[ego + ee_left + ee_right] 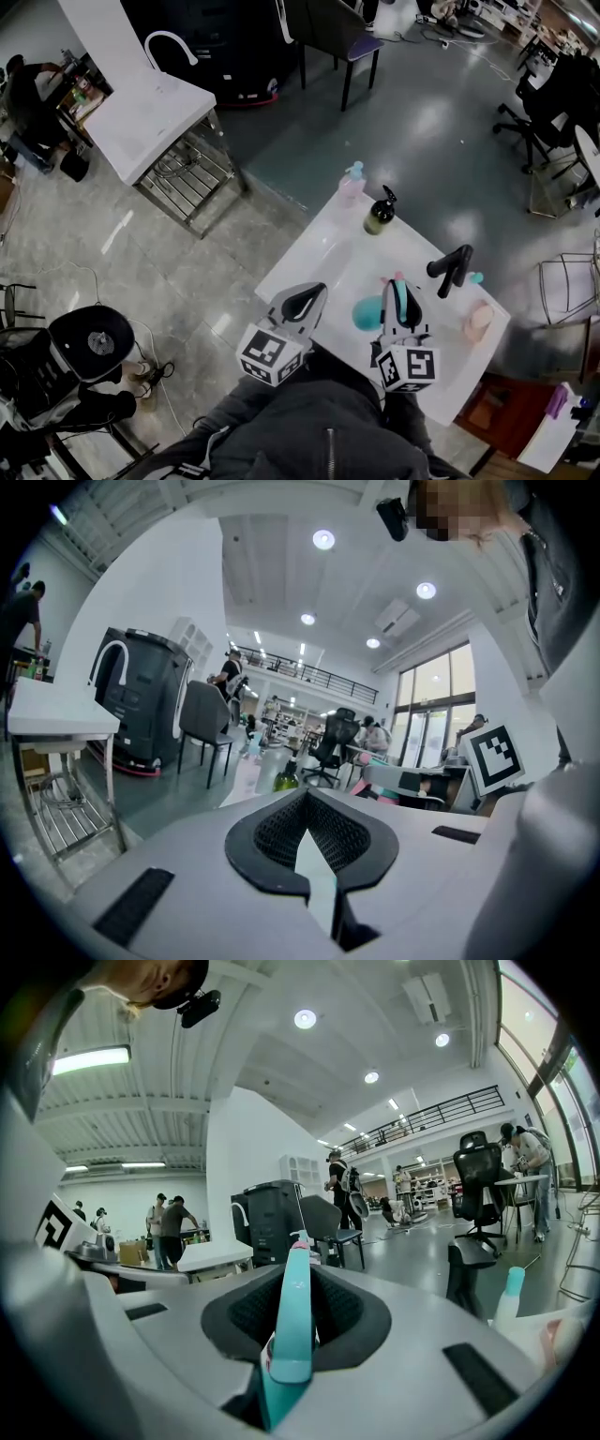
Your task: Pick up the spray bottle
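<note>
Pinching the narrow teal plastic top of the round-bodied teal spray bottle (367,314), the right gripper (397,284) has its two black ribbed jaws closed on either side of that slim part, which suits a bottle whose wide belly would not fit between them. In the right gripper view the teal piece (291,1335) stands upright in the middle of the jaws, with a small pink detail low on it, so the hold looks centred rather than caught at an edge. The bottle's belly hangs beside and below the gripper, over the near part of the white rectangular table (328,253); whether it is clear of the surface cannot be told. The left gripper (317,291) sits just beside, its jaws brought together at the tips with nothing in them (305,799), likely kept aside since one hand is enough. Farther along the table stand a pink bottle with a pale blue pump (352,183) and a dark olive bottle with a black pump (380,216), both well apart from the grip. Judging by this, the pick is largely made.
</note>
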